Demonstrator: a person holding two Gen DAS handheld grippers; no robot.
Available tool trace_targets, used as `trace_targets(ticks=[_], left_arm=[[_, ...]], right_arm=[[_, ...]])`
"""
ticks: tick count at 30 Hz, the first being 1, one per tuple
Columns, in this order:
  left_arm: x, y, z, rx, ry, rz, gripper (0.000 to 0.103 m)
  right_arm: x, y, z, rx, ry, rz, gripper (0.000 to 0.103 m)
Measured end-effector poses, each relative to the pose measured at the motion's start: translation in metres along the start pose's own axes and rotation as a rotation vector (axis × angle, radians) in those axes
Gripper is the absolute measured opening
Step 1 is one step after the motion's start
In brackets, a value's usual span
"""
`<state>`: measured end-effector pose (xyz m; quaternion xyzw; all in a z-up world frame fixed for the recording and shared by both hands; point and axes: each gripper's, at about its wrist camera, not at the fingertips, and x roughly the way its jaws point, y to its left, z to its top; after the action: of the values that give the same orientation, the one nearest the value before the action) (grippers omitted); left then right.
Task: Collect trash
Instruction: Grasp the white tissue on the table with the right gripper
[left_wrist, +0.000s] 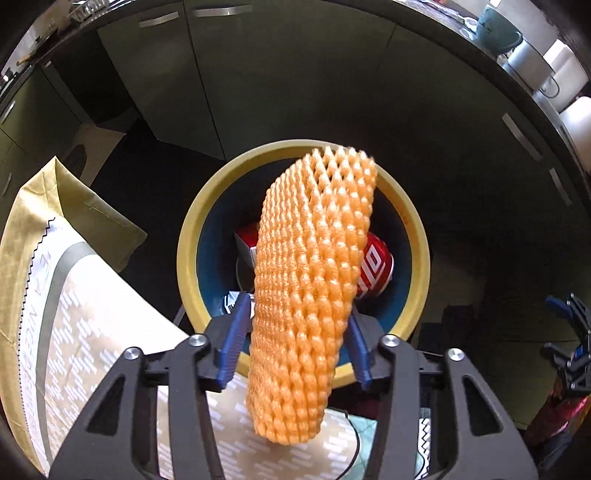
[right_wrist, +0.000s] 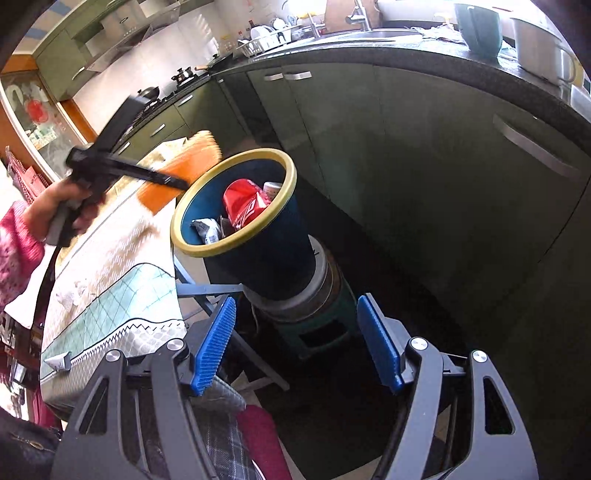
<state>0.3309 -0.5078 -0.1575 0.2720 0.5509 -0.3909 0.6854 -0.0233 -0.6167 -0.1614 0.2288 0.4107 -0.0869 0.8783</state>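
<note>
Looking down, the left gripper (left_wrist: 295, 332) shows parted pads around the orange foam net (left_wrist: 314, 280) above the bin (left_wrist: 417, 236); the right gripper (right_wrist: 295, 343) gapes empty.

Left wrist steeply down, right oblique, sharing bin (left_wrist: 413, 221) (right_wrist: 288, 173)

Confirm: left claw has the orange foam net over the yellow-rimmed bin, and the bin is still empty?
Not empty. The right wrist view shows a red can and other wrappers inside the bin. The rest holds: the orange foam net sits between the left claw pads above the bin.
</note>
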Motion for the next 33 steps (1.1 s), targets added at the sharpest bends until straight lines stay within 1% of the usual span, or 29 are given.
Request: trace_targets(ticks=[3, 5, 7, 10, 11, 14, 17, 19, 22, 24, 28, 30, 33], left_arm=[[-0.002, 0.001, 0.002, -0.033, -0.015, -0.022, 0.055], [-0.012, 0.000, -0.001, -0.029, -0.033, -0.037, 0.056], [-0.032, -0.001, -0.011, -0.019, -0.068, -0.025, 0.056], [-0.072, 0.006, -0.032, -0.040, -0.123, -0.046, 0.057], [-0.087, 0.007, -0.043, -0.046, -0.145, -0.043, 0.059], [-0.137, 0.014, -0.090, -0.066, -0.209, -0.036, 0.065], [-0.180, 0.023, -0.149, -0.125, -0.261, -0.013, 0.068], [-0.203, 0.037, -0.191, -0.187, -0.283, -0.009, 0.070], [-0.231, 0.051, -0.255, -0.287, -0.306, 0.020, 0.071], [-0.244, 0.060, -0.298, -0.356, -0.321, 0.050, 0.074], [-0.258, 0.070, -0.368, -0.445, -0.345, 0.138, 0.077], [-0.260, 0.072, -0.396, -0.475, -0.349, 0.142, 0.077], [-0.257, 0.066, -0.426, -0.486, -0.342, 0.126, 0.078]], right_arm=[[0.000, 0.003, 0.000, -0.017, 0.002, 0.012, 0.068], [0.002, 0.009, 0.000, -0.029, 0.003, 0.015, 0.068], [0.005, 0.017, 0.002, -0.046, 0.012, 0.026, 0.068], [0.007, 0.035, 0.008, -0.091, 0.015, 0.050, 0.068], [0.009, 0.043, 0.011, -0.113, 0.017, 0.060, 0.068], [0.014, 0.074, 0.019, -0.198, 0.024, 0.109, 0.068], [0.020, 0.118, 0.024, -0.312, 0.041, 0.184, 0.068], [0.027, 0.155, 0.026, -0.406, 0.056, 0.256, 0.068], [0.040, 0.217, 0.026, -0.549, 0.075, 0.353, 0.068], [0.049, 0.260, 0.020, -0.655, 0.079, 0.401, 0.068], [0.078, 0.345, 0.001, -0.846, 0.121, 0.437, 0.068], [0.094, 0.373, -0.008, -0.901, 0.157, 0.438, 0.068], [0.122, 0.409, -0.019, -0.945, 0.225, 0.417, 0.068]])
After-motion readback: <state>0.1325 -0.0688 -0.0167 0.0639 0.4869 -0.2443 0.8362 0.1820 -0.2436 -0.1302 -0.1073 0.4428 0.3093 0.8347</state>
